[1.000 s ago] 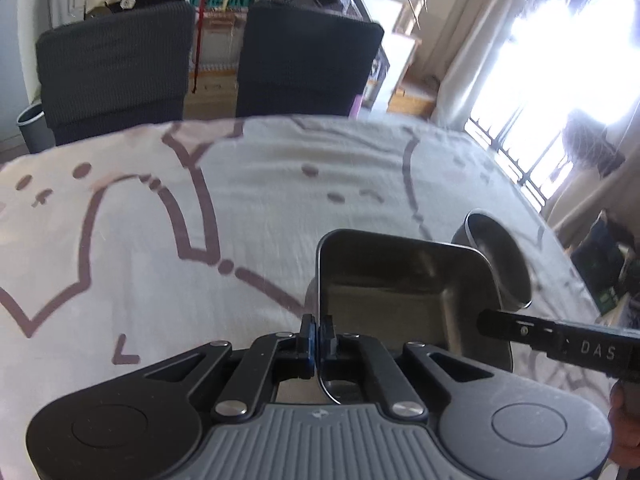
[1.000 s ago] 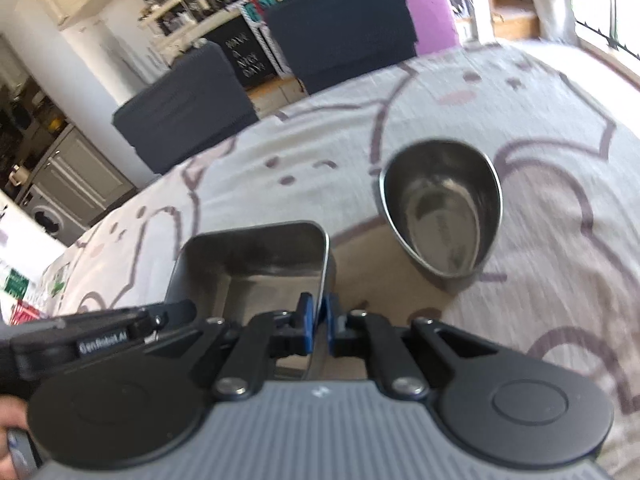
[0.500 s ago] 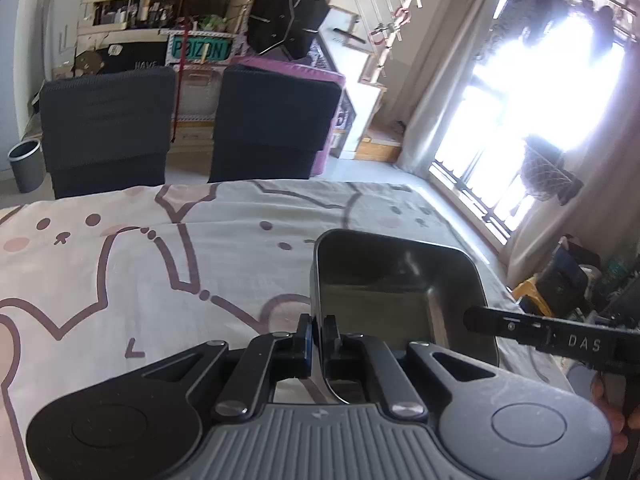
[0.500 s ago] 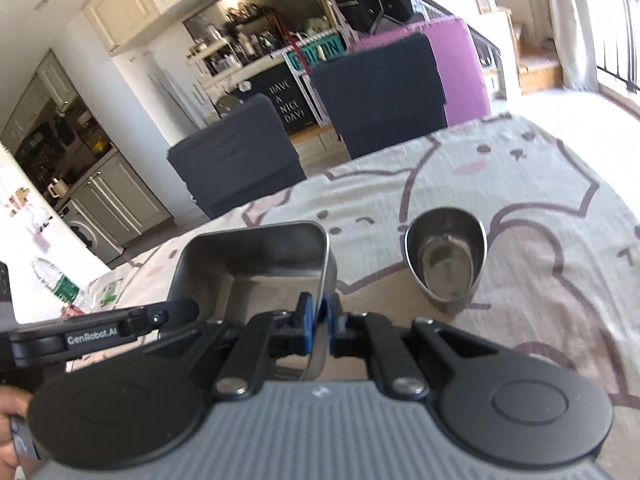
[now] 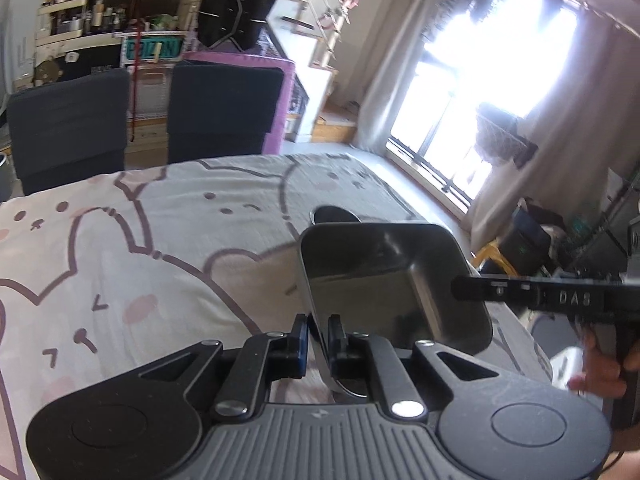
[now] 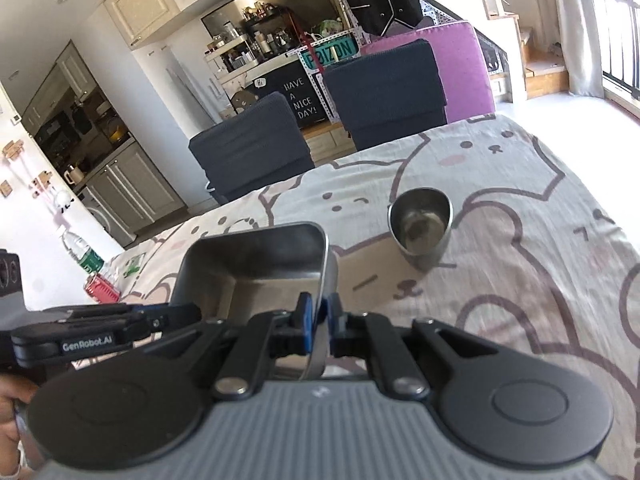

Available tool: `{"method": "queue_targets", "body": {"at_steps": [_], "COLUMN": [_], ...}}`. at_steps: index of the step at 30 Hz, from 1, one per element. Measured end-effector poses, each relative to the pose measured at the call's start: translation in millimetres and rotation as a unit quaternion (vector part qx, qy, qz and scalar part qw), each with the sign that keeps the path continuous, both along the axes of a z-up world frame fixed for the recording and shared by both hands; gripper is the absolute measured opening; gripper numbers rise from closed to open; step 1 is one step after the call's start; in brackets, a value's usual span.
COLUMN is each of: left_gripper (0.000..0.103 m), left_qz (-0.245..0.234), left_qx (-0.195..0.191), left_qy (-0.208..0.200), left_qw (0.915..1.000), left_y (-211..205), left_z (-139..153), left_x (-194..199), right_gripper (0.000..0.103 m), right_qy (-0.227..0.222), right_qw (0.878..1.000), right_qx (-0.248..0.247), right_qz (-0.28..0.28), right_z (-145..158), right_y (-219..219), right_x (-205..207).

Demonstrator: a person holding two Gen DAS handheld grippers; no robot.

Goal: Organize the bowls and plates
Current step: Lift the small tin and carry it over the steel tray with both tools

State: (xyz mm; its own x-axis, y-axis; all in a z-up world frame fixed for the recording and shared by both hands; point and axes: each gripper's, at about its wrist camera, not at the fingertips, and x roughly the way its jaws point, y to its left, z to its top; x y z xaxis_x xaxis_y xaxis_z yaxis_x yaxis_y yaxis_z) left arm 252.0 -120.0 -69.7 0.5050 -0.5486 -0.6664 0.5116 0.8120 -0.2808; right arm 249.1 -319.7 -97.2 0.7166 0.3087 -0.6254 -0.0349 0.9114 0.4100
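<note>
A square steel tray is held in the air above the table by both grippers. My left gripper is shut on its left rim. My right gripper is shut on its right rim; the tray also shows in the right wrist view. A round steel bowl stands on the tablecloth beyond the tray, to its right in the right wrist view. In the left wrist view only the bowl's rim shows behind the tray.
The table wears a grey-pink cartoon cloth. Two dark chairs stand at its far edge. A water bottle and a red packet lie at the table's left side. A bright window is to the right.
Both grippers have lifted the tray up and back from the table. The bowl now looks smaller and farther away, and more of the room shows.
</note>
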Motion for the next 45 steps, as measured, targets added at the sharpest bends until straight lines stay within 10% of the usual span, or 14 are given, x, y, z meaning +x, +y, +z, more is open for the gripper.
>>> {"method": "queue_targets", "body": {"at_steps": [45], "left_gripper": [0.016], "left_qz": [-0.114], "left_qx": [0.140], "left_qy": [0.073], "left_qw": [0.9808], "left_y": [-70.1], "left_z": [-85.2], "left_x": [-21.8], "right_gripper": [0.011], "right_qy": [0.124], "right_qw": [0.982], "right_qx": [-0.134], "right_qz": [0.037], "right_z": [-36.1], "right_y": [-7.7], "right_x": [-13.6]}}
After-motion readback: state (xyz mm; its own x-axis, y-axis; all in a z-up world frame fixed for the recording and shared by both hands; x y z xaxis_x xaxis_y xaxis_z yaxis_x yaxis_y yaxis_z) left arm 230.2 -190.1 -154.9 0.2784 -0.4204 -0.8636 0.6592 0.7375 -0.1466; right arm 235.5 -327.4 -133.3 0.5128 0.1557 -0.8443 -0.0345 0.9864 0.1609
